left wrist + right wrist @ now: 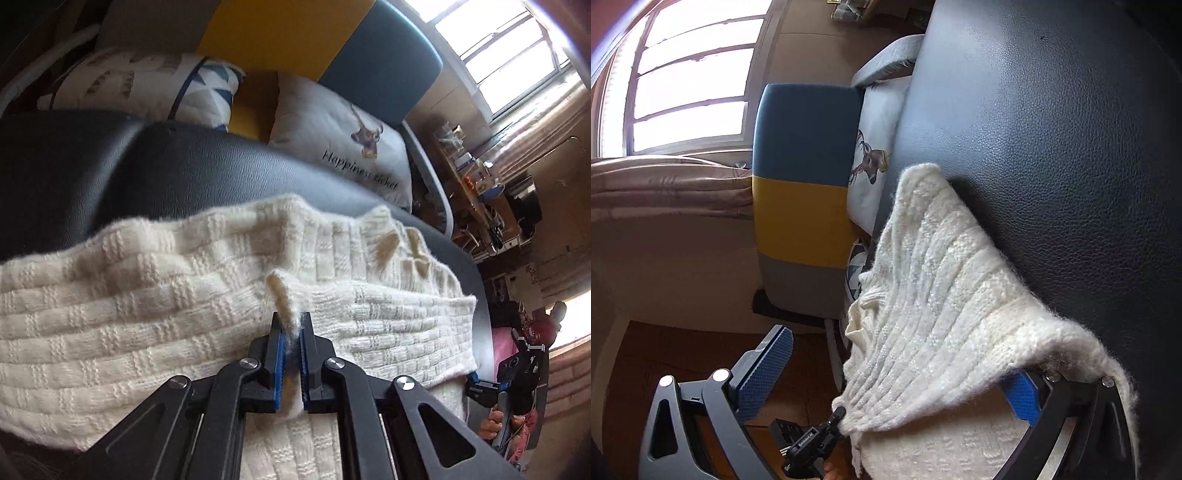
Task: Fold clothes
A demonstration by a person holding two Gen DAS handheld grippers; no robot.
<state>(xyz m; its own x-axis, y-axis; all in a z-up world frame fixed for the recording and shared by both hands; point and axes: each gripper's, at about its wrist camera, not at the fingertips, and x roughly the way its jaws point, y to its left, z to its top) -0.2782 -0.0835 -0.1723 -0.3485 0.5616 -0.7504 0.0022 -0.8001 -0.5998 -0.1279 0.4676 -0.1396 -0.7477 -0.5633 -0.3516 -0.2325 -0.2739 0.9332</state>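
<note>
Sweater [184,302]: cream knit, lying on the black seat [207,166], partly doubled, its long axis across my left view. My left tongs [291,332]: narrow, pinching a raised edge of the knit straight ahead. My right tongs [894,373]: wide, holding nothing; one finger [1021,397] sits under a lifted corner, the other [764,369] is clear of the cloth. Left is the nearer hold; the fold would turn on carrying that edge across. Cushions [332,144] beyond.
</note>
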